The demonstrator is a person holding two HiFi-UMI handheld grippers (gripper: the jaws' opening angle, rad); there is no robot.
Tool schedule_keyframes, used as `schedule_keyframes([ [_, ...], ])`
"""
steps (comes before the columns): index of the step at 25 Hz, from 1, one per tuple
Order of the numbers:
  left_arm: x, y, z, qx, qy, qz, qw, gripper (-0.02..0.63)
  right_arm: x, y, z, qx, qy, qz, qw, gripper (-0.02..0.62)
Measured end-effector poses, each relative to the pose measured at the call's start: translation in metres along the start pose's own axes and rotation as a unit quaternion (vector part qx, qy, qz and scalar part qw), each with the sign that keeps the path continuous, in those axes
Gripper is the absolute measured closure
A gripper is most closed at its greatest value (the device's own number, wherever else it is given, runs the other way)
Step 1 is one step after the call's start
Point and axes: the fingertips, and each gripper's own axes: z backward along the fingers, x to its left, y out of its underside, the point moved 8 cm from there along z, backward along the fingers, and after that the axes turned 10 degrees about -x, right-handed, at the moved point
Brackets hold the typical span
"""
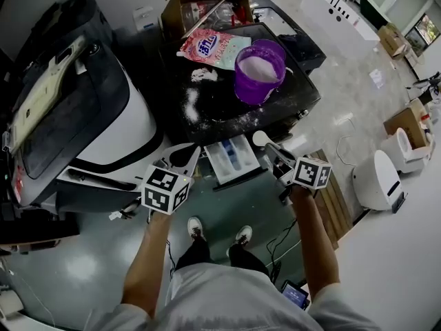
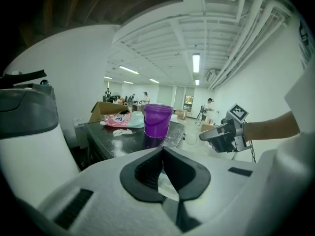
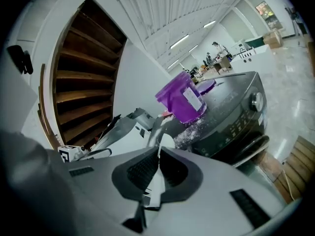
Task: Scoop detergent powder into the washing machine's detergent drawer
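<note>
Closest to me, my right gripper [image 3: 157,154] is clamped on the white scoop [image 1: 263,141], whose bowl sits just right of the open detergent drawer [image 1: 233,158]. My left gripper [image 2: 162,151], left of the drawer, is closed on nothing. Detergent powder [image 1: 258,67] fills the purple bucket [image 1: 253,92] beyond the drawer. It looks light, loose and quick to spill, so I'd grip the stiff handle.

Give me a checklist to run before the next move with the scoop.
1. White plastic scoop held in the right gripper: ok, jaws shut on its handle.
2. White detergent drawer pulled open: ok.
3. Purple plastic bucket uncovered, white powder inside: ok.
4. Powder loaded in the scoop: cannot tell.
5. Left gripper empty: ok, jaws together.
6. Black machine top free of spilled powder: not ok.
</note>
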Motion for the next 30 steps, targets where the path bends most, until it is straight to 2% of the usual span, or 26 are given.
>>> schedule_keyframes([
  [12, 0.010, 0.017, -0.012, 0.026, 0.001, 0.004, 0.9997, 0.595, -0.021, 0.024, -0.036, 0.079, 0.014, 0.082, 0.993, 0.584],
  [16, 0.012, 0.025, -0.013, 0.037, -0.001, 0.008, 0.9993, 0.595, -0.028, 0.033, -0.050, 0.114, 0.017, 0.133, 0.984, 0.584],
  [24, 0.010, 0.041, -0.016, 0.055, -0.009, 0.018, 0.9983, 0.595, -0.040, 0.042, -0.069, 0.147, 0.010, 0.187, 0.971, 0.584],
  [30, 0.008, 0.045, -0.022, 0.059, -0.008, 0.017, 0.9981, 0.595, -0.038, 0.042, -0.079, 0.165, -0.008, 0.271, 0.948, 0.584],
])
